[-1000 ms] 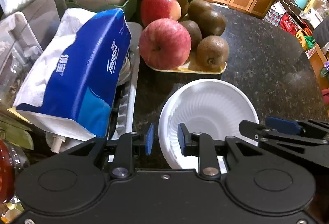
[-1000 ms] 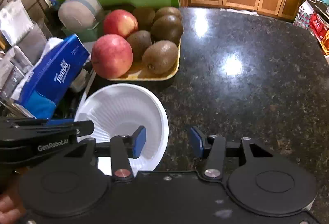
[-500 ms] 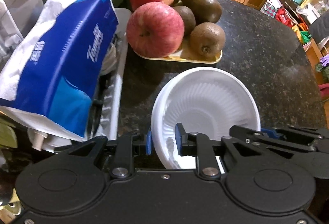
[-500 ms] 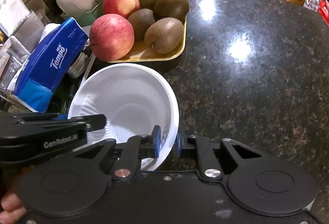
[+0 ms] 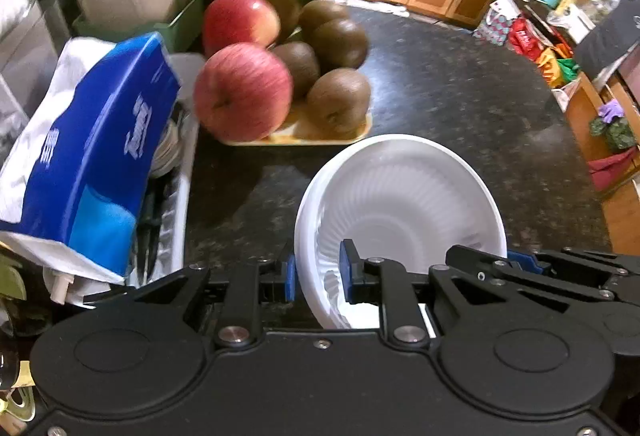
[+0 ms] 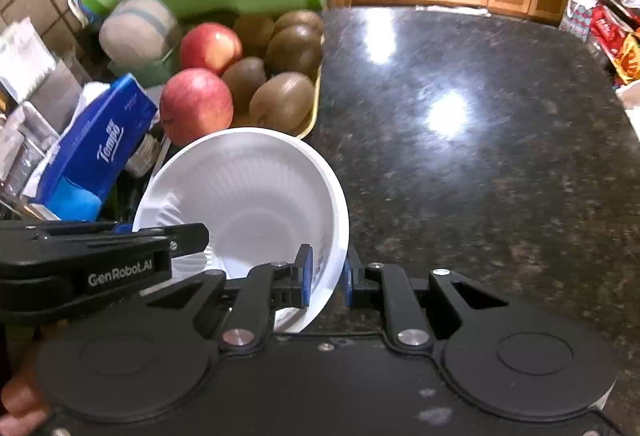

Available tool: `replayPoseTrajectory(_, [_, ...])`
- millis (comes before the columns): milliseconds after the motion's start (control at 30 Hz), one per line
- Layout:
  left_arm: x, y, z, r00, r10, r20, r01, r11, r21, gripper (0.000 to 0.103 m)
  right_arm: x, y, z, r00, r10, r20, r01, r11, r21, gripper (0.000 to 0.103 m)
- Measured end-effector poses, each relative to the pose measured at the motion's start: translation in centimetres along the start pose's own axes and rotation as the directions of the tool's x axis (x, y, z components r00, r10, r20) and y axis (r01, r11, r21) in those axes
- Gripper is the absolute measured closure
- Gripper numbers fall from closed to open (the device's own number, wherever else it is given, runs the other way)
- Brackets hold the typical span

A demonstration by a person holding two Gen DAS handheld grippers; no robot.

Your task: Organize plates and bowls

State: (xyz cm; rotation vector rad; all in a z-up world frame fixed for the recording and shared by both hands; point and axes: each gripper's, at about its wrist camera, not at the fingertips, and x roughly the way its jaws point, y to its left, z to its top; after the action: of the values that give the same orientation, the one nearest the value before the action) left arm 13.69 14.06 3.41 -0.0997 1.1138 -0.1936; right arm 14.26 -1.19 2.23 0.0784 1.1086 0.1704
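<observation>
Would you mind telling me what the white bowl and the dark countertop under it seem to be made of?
The white bowl looks like thin disposable plastic or foam: matte white, with fine pressed ribs fanning up its wall and a slim rim. The countertop looks like polished granite or a similar stone: black with pale speckles, glossy enough to mirror the ceiling lights as bright patches. A speckled laminate cannot be ruled out.

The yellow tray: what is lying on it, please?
On the tray lie two red apples and several brown kiwis. How many kiwis in all cannot be told, because the front fruit covers those behind. The white bowl hides the tray's near edge.
</observation>
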Motion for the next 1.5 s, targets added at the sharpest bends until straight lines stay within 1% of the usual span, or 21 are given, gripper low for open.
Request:
replayPoseTrajectory(200, [-1.9,-2.8,-0.1,0.999,-0.017,0.038,0.015,0.998,0.056,0.075,-3.8,-1.2,-0.9,0.998,-0.029,0.064,0.027,0.999,0.027,0.086])
replayPoseTrajectory(500, [-4.8,-8.1,-1.9,0.995,-0.063,0.073,0.049,0.983,0.178,0.075,-10.8,-4.6,-4.3,0.986,-0.083,0.147,0.071,0.994,0.084,0.085])
replayPoseTrajectory(667, [-5.8,-11.2,-3.9,0.992,-0.112,0.061,0.094,0.965,0.245,0.075,-14.1,-7.3,-7.3,0.977,-0.123,0.174,0.098,0.985,0.144,0.085])
replayPoseTrajectory(833, [-6.1,-14.1,-6.0,0.988,-0.152,0.031,0.136,0.945,0.297,0.075,-16.4,-9.9,-10.7,0.972,-0.162,0.173,0.125,0.971,0.205,0.085])
replayPoseTrajectory(1033, [-5.8,-17.1,-8.6,0.985,-0.173,-0.012,0.166,0.923,0.348,0.075,-17.6,-11.9,-14.3,0.966,-0.214,0.146,0.172,0.951,0.256,0.084])
replayPoseTrajectory(1167, [-5.2,-18.5,-9.8,0.984,-0.171,-0.041,0.174,0.913,0.369,0.075,-17.9,-13.2,-16.0,0.965,-0.227,0.131,0.183,0.941,0.287,0.083])
replayPoseTrajectory(1333, [-4.2,-19.3,-10.5,0.985,-0.157,-0.072,0.173,0.915,0.365,0.075,-17.5,-14.3,-17.3,0.968,-0.230,0.103,0.192,0.936,0.295,0.084])
replayPoseTrajectory(1500, [-3.5,-19.7,-11.3,0.983,-0.152,-0.099,0.177,0.921,0.346,0.075,-16.5,-14.9,-17.8,0.972,-0.223,0.078,0.191,0.935,0.299,0.084])
